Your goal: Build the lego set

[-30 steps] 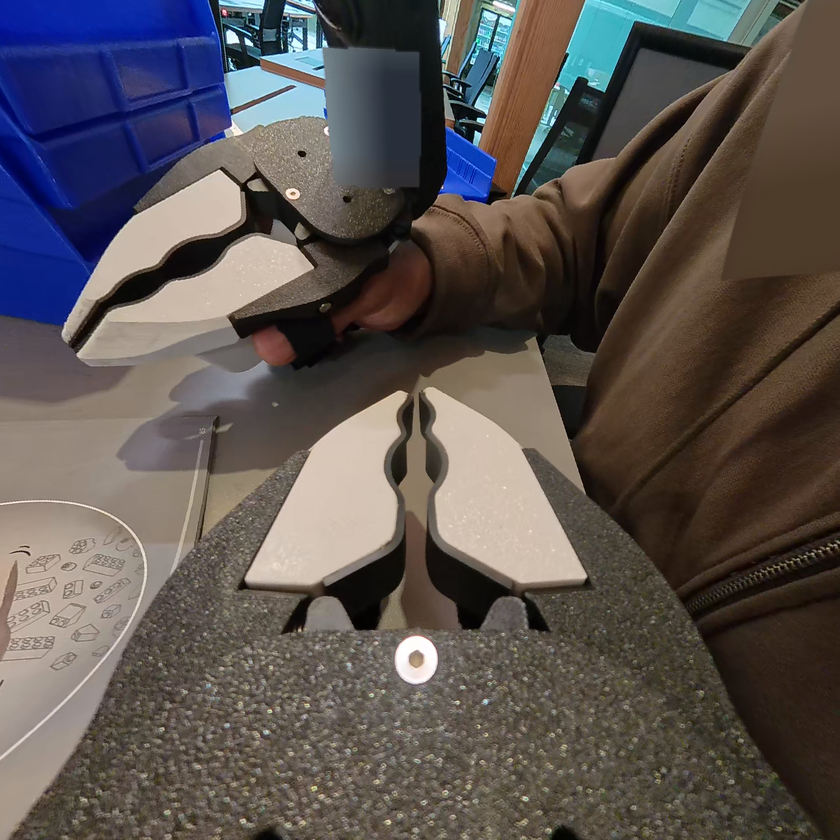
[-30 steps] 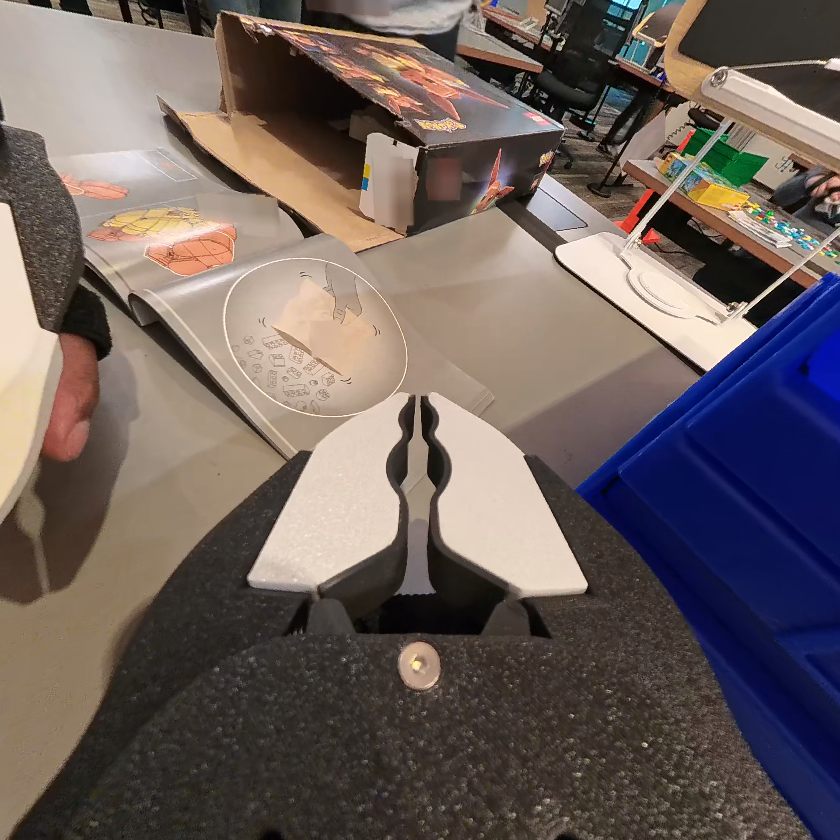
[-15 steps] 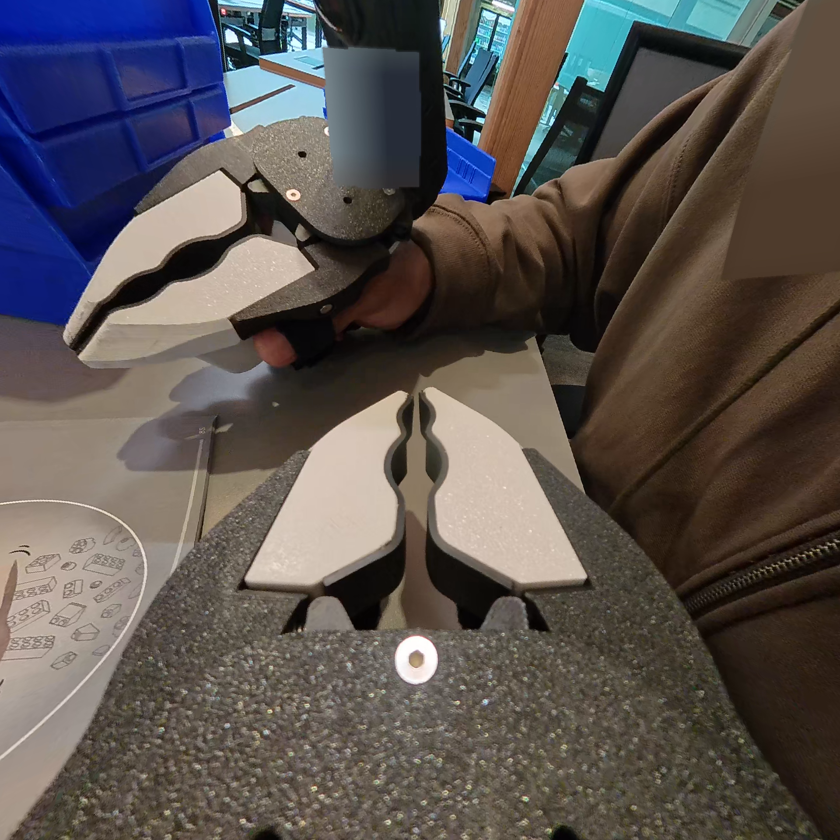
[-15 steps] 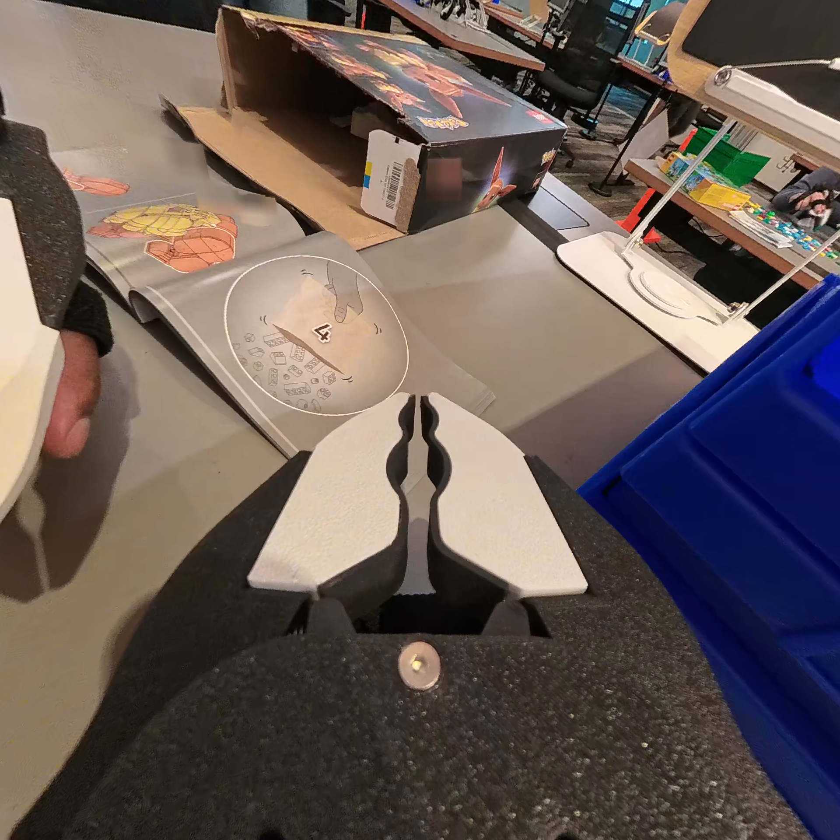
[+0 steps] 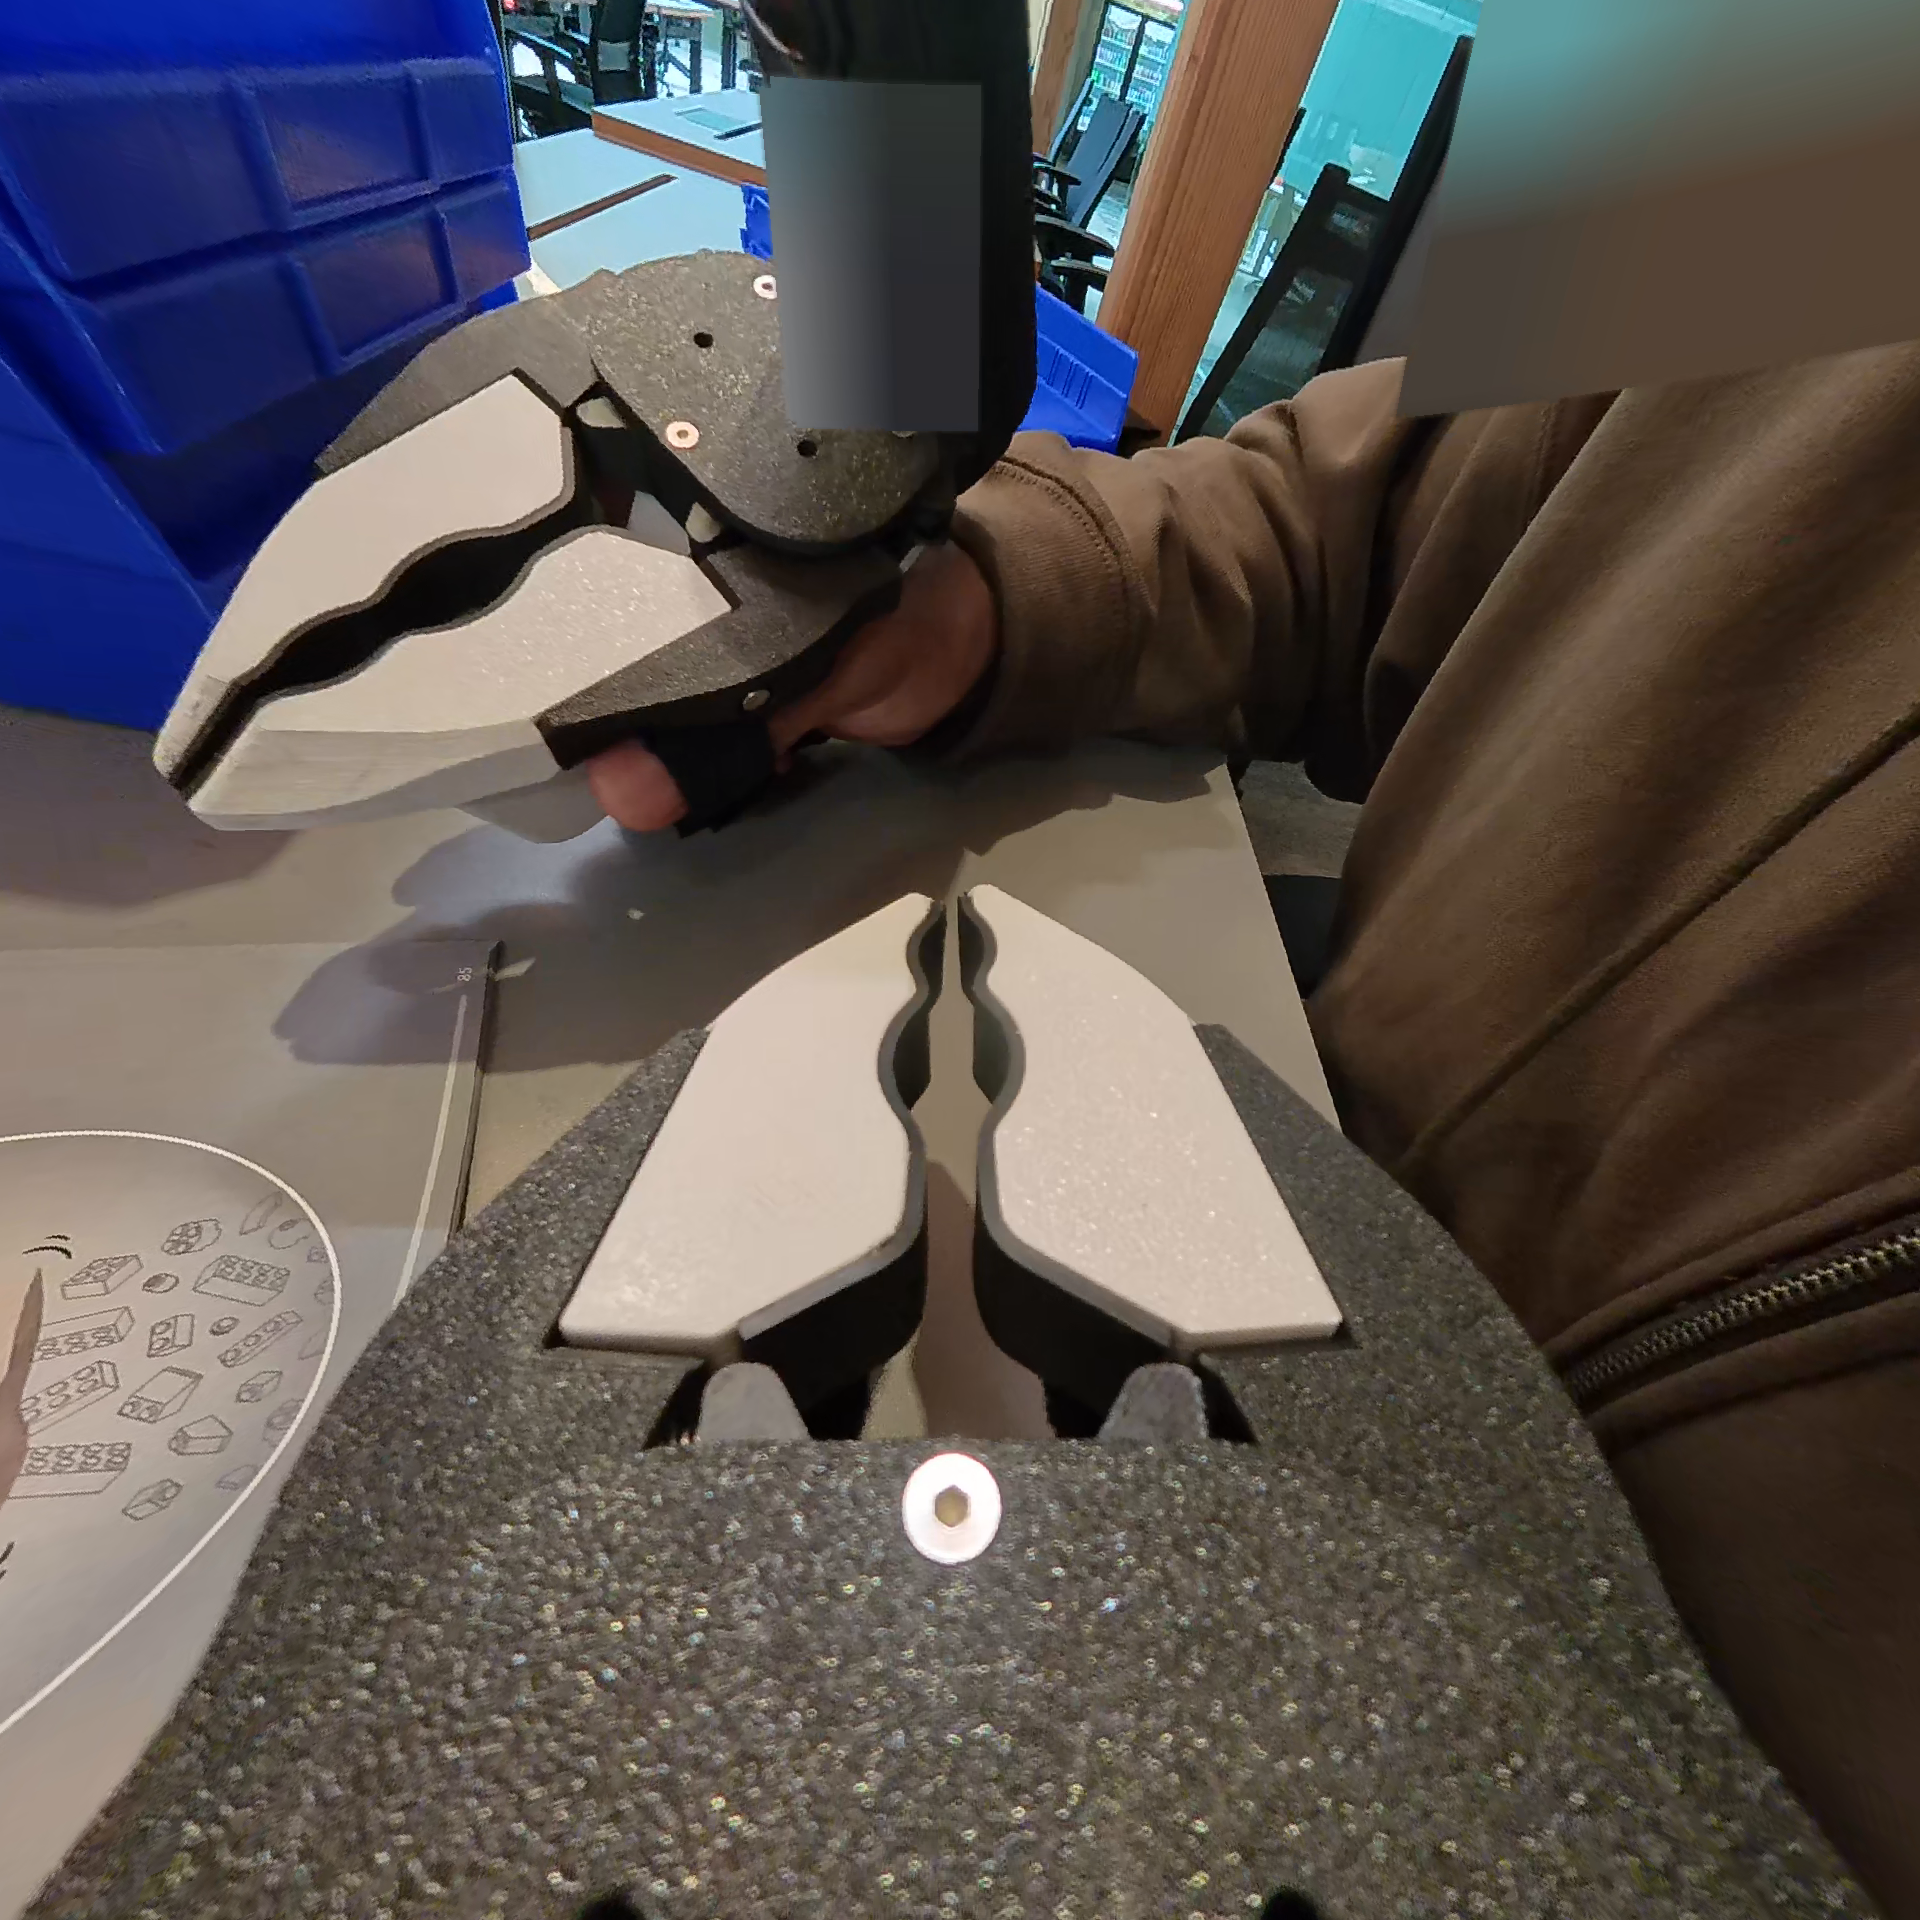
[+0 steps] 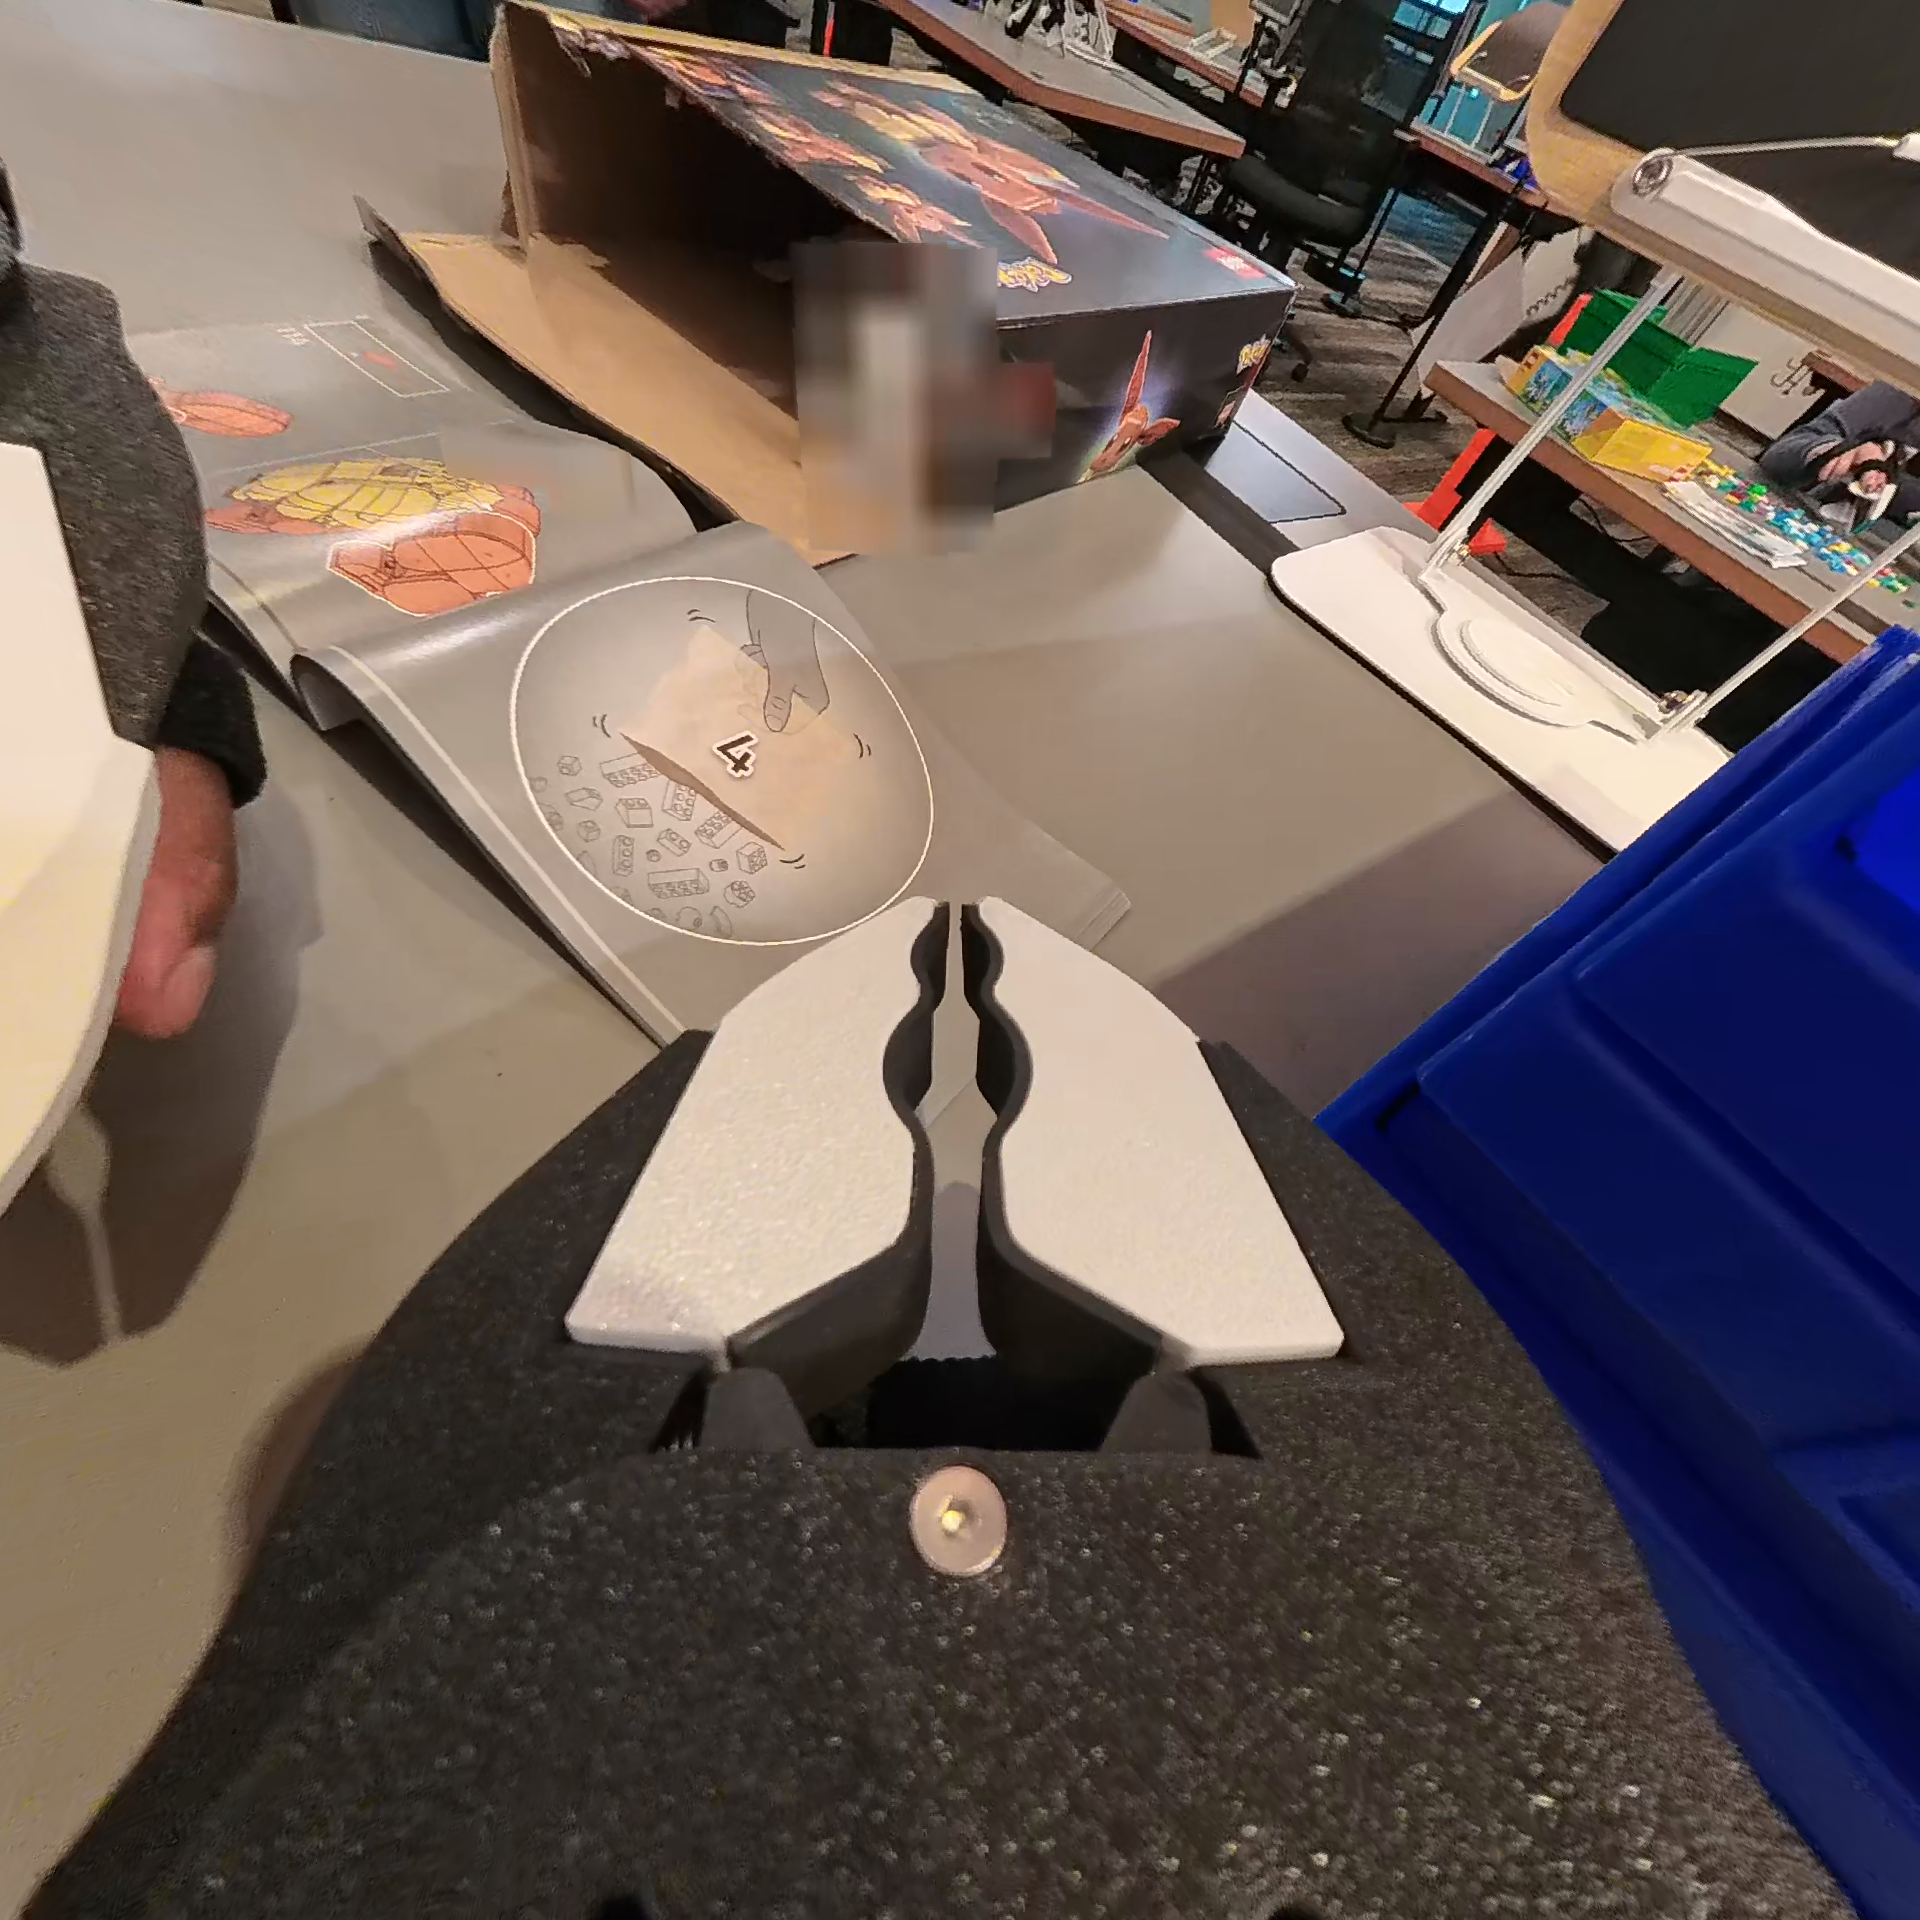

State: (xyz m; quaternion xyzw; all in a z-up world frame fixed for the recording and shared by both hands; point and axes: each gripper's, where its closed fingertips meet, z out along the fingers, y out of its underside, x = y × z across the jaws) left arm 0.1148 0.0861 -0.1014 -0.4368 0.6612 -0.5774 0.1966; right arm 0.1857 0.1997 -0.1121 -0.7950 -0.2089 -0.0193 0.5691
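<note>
Room: office floor behind you, with other desks, dark chairs and a wooden pillar [image 5: 1195,177].
Table: your grey table [image 6: 1195,727] carries everything near you; bare grey top shows between the booklet and the bins.
Bins: blue bins [image 6: 1683,1195] stand just beside your right gripper, on its right; in the left wrist view they rise behind that same gripper [image 5: 208,260].
Box: the lego box [image 6: 935,208] lies on its side at the far end of the table, open end toward you, torn brown flap flat on the top.
Booklet: the open booklet [image 6: 665,748] lies in front of the box, between your two grippers; the near page shows a round drawing of bricks.
Lamp base: a white lamp base [image 6: 1475,655] sits right of the box, well apart from the booklet.
Left gripper: your left gripper [image 5: 951,914] is pressed together and empty, pointing across the table edge toward your brown sleeve [image 5: 1195,582].
Right gripper: your right gripper [image 6: 954,914] is pressed together at the tips with nothing between them, held above the booklet's near corner.
</note>
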